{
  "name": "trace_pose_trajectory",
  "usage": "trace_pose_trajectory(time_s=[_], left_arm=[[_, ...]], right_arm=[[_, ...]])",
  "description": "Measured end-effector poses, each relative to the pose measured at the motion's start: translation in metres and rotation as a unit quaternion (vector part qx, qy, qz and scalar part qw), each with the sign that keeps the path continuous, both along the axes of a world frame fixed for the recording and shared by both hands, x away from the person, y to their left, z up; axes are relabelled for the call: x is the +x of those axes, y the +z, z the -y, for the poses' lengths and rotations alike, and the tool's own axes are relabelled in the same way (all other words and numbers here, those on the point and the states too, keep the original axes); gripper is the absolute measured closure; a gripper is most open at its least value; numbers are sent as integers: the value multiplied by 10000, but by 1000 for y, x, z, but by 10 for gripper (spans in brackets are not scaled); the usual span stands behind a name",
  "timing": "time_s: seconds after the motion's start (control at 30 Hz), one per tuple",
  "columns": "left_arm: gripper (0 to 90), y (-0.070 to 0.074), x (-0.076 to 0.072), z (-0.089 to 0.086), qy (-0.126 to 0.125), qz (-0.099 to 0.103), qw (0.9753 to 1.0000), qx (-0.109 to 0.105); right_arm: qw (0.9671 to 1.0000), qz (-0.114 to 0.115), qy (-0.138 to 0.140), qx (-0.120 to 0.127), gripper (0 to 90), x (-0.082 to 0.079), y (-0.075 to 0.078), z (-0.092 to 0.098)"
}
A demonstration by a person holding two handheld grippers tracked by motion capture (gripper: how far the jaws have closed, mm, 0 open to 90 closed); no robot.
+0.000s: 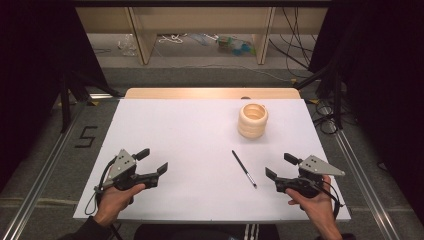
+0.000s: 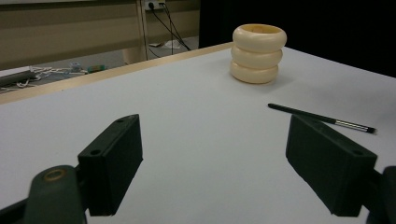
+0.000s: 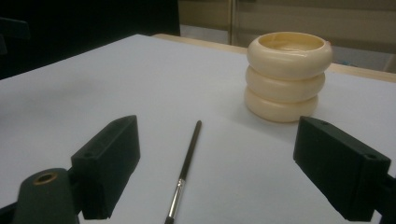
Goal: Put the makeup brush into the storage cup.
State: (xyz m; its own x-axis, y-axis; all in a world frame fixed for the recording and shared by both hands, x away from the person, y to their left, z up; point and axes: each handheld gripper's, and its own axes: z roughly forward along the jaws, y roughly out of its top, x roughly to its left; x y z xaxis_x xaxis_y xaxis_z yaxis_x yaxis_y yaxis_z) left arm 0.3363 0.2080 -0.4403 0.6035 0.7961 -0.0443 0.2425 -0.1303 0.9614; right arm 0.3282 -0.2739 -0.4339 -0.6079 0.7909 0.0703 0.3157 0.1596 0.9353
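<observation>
On the white worktop (image 1: 200, 145), a cream holder (image 1: 252, 120) shaped like three stacked rings stands upright toward the far right, its top open. A thin dark brush (image 1: 244, 168) with a metal ferrule lies flat nearer the person, well apart from the holder, set on a diagonal with its ferrule end closer to the near edge.

The left tongs (image 1: 154, 161) rest near the near left part of the worktop, held in the person's left hand (image 1: 116, 197). Their jaws stand wide apart and grasp nothing. In the left gripper view the left tongs (image 2: 212, 163) frame bare worktop, with the brush (image 2: 322, 118) lying beyond the jaw on that view's right and the holder (image 2: 258, 53) farther off toward the far edge.

The right tongs (image 1: 280, 166) sit near the near right part of the worktop in the right hand (image 1: 312, 202). They too are released, jaws spread, with nothing between them. In the right gripper view the right tongs (image 3: 215, 168) point toward the brush (image 3: 184, 170), which lies on the worktop between the jaws but ahead of them, touching neither; its ferrule end is nearest the camera. The holder (image 3: 288, 77) stands beyond, toward that view's right.

Both tongs point inward toward the middle of the worktop, well apart from each other, with the brush between them and closer to the right one. Past the far edge, a floor (image 1: 200, 65) with cables and wooden legs shows.
</observation>
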Motion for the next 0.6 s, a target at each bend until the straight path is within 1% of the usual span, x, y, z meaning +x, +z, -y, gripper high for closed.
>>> trace_pose_trajectory(time_s=[0.03, 0.07, 0.1, 0.23, 0.27, 0.3, 0.33, 0.4, 0.43, 0.5, 0.53, 0.57, 0.6], left_arm=[[187, 0, 0, 0, -1, -1, 10000, -2], [187, 0, 0, 0, 1, -1, 10000, -1], [188, 0, 0, 0, 2, -2, 10000, -6], [188, 0, 0, 0, 4, -7, 10000, -1], [188, 0, 0, 0, 3, -21, 10000, -10], [187, 0, 0, 0, 9, -24, 10000, -6], [187, 0, 0, 0, 9, -24, 10000, -6], [187, -1, 0, 1, 13, -50, 10000, -30], [188, -1, 1, 1, -2, -23, 10000, 13], [187, -1, 1, 0, -4, -21, 10000, 32], [187, -1, 1, 0, -4, -22, 10000, 31], [187, -1, 1, 0, -4, -23, 10000, 31], [187, -1, 1, 0, -2, -24, 10000, 30]], right_arm=[[10000, 50, -25, -1, 158, 1, -1, -1], [10000, 58, 9, 55, 158, 1, -2, -1], [10000, 1, 9, 8, 158, 1, -1, -1], [10000, -15, 22, -11, 158, 1, -1, -1], [9999, -108, 70, 35, 159, 1, -1, -2], [9999, -128, 50, -1, 159, 1, 0, -2], [9999, -97, 62, 13, 160, 2, -1, -2], [9999, -123, 52, -26, 161, 2, 0, -2], [9999, -58, 101, 34, 167, 4, -2, -4], [9998, -172, 94, -94, 171, 5, -1, -4], [9996, -258, 115, -69, 174, 5, 0, -5], [9997, -217, 131, -55, 178, 7, -1, -7], [9993, -288, 133, -191, 178, 7, 1, -6]])
